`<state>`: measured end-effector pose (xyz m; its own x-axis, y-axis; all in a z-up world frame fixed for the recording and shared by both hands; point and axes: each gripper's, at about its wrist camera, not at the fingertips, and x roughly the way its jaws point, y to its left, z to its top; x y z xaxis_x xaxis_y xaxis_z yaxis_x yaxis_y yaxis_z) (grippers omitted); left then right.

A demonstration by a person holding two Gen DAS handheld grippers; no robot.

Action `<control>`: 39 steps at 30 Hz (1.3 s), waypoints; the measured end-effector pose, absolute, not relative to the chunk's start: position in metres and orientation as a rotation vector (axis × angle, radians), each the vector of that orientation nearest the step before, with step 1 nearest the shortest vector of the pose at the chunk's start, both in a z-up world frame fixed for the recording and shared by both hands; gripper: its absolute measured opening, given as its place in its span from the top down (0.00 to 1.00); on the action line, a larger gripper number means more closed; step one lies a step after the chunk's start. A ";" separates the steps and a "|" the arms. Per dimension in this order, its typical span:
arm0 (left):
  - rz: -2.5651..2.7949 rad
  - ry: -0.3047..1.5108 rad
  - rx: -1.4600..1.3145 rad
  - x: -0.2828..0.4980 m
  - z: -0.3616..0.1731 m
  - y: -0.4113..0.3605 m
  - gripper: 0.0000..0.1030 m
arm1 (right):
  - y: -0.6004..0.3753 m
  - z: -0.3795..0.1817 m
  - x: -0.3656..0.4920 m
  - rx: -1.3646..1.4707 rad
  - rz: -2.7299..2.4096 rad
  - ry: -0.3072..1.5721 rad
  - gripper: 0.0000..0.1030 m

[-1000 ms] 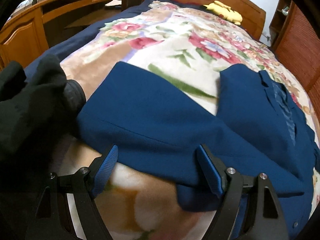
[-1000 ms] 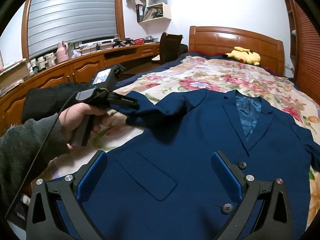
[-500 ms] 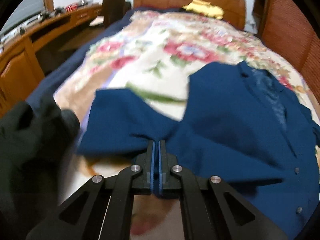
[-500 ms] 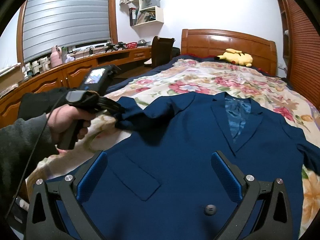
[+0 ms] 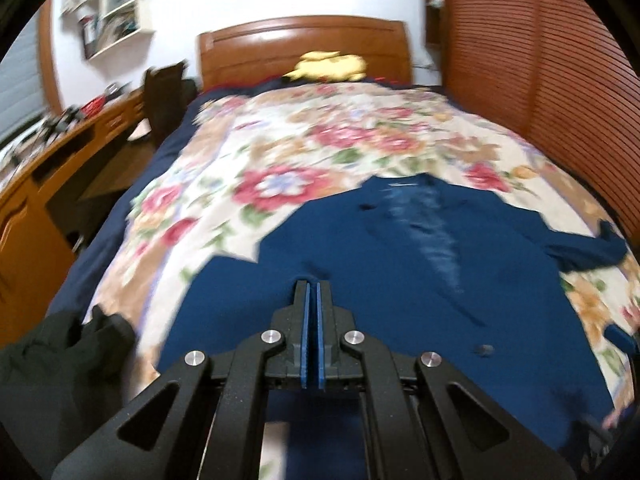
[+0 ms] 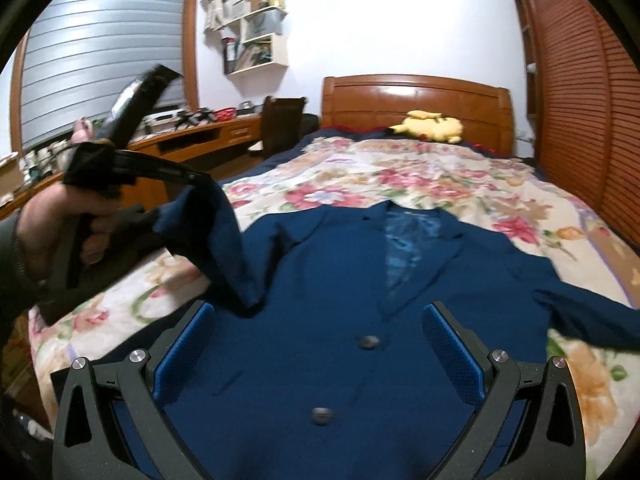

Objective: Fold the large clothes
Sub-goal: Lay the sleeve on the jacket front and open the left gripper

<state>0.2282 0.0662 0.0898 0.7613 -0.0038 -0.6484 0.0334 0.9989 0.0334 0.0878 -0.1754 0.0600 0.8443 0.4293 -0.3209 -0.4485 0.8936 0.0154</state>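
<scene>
A dark blue suit jacket [image 6: 360, 280] lies front-up on the floral blanket [image 6: 400, 176], collar toward the headboard. In the right wrist view a hand at the left holds my left gripper [image 6: 204, 178], shut on the jacket's sleeve [image 6: 216, 240], which hangs from its tips above the bed. The left wrist view shows that left gripper [image 5: 312, 286] with pads together over the jacket [image 5: 400, 280]. My right gripper [image 6: 318, 308] stands open just above the jacket's buttoned front, nothing between its fingers. The other sleeve [image 6: 592, 312] lies spread to the right.
A yellow plush toy [image 6: 432, 124] rests by the wooden headboard [image 6: 416, 96]. A long wooden desk [image 6: 192, 140] and a chair [image 6: 284, 124] run along the left. Louvred wooden doors [image 6: 580, 120] stand on the right. A black garment [image 5: 52, 360] lies at the bed's near left corner.
My left gripper went from open around the sleeve to shut on it, then lifted it up off the blanket and toward the jacket's body. The right gripper shifted a little and stayed open.
</scene>
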 end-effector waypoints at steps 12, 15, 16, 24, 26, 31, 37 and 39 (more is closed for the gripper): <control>-0.263 0.632 0.136 0.172 0.104 -0.029 0.94 | -0.186 0.068 0.076 -0.007 0.374 0.314 0.00; -0.260 0.619 0.139 0.162 0.097 -0.030 0.68 | -0.179 0.067 0.074 -0.005 0.375 0.315 0.00; -0.259 0.613 0.131 0.158 0.094 -0.029 0.62 | -0.178 0.067 0.073 -0.006 0.376 0.315 0.00; -0.200 0.567 0.067 0.138 0.057 -0.009 0.21 | -0.182 0.066 0.084 -0.011 0.391 0.323 0.00; -0.174 0.560 0.044 0.133 0.047 -0.003 0.21 | -0.187 0.068 0.092 -0.010 0.401 0.328 0.00; -0.117 0.559 -0.001 0.124 0.026 0.012 0.21 | -0.185 0.067 0.100 -0.025 0.422 0.331 0.00; -0.041 0.587 0.018 0.118 -0.003 0.024 0.21 | -0.168 0.066 0.114 -0.095 0.473 0.348 0.07; -0.044 0.591 -0.003 0.116 -0.006 0.029 0.21 | -0.165 0.067 0.121 -0.101 0.503 0.357 0.15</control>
